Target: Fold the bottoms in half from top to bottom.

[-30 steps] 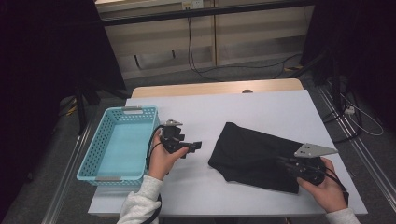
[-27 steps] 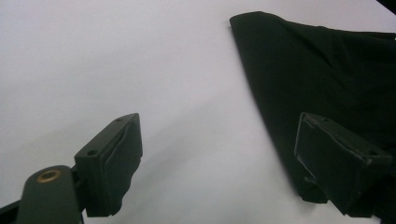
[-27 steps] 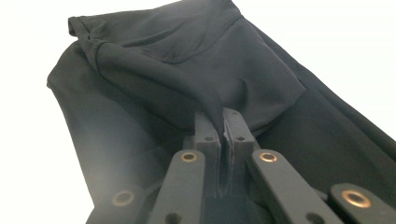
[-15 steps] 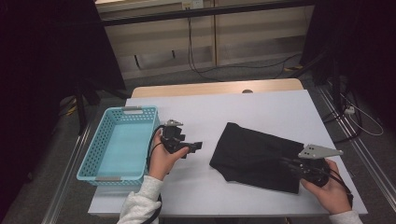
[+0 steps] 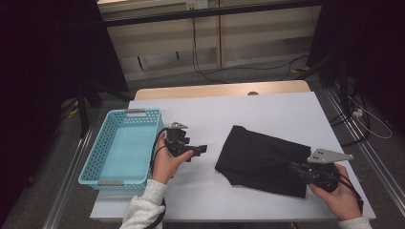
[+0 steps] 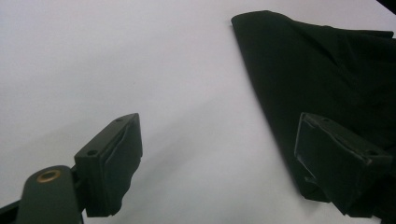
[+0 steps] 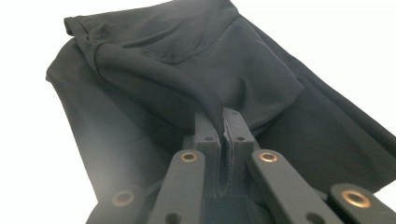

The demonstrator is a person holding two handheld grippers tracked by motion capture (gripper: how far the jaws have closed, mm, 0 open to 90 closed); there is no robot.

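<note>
A black folded cloth (image 5: pixel 260 160) lies on the white table (image 5: pixel 229 114), right of centre. My right gripper (image 5: pixel 292 167) is at its near right edge, shut on a pinched fold of the cloth (image 7: pixel 205 100) that rises between the closed jaws of the right gripper (image 7: pixel 223 119). My left gripper (image 5: pixel 203 149) is held just above the table beside the basket, pointing right toward the cloth and apart from it. In the left gripper view the left gripper (image 6: pixel 219 154) stands open with bare table between its jaws, and the cloth (image 6: pixel 327 70) lies ahead at the right.
A light blue plastic basket (image 5: pixel 122 145) stands at the table's left side, with nothing inside it. The table's far half is bare white surface. Cables (image 5: pixel 205 57) run on the floor beyond the table.
The right hand and gripper shifted slightly to the right along the cloth's near edge. The left hand stayed where it was.
</note>
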